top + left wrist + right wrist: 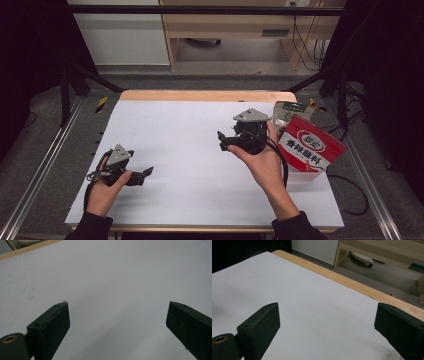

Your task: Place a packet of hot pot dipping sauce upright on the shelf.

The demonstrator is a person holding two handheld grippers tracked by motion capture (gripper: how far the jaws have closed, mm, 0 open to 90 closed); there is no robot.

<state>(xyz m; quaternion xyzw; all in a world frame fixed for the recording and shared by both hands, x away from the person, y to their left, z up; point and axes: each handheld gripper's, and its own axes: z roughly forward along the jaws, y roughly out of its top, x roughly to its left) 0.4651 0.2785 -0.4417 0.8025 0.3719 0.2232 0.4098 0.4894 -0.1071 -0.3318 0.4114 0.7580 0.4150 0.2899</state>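
- Resting low at the table's near left, the left gripper (145, 173) points right over the white sheet (190, 165); its jaws stand wide apart with nothing between them.
- Raised in the right hand (265, 162), the right gripper (222, 141) points left, jaws also spread wide and empty.
- A red seasoning pouch (310, 146) lies at the table's right edge, just beside the right hand and behind that gripper, well apart from both sets of jaws.
- A green-topped box (290, 110) behind the pouch is partly hidden.
- The pouch's white Chinese lettering is legible: 香辣腌料.
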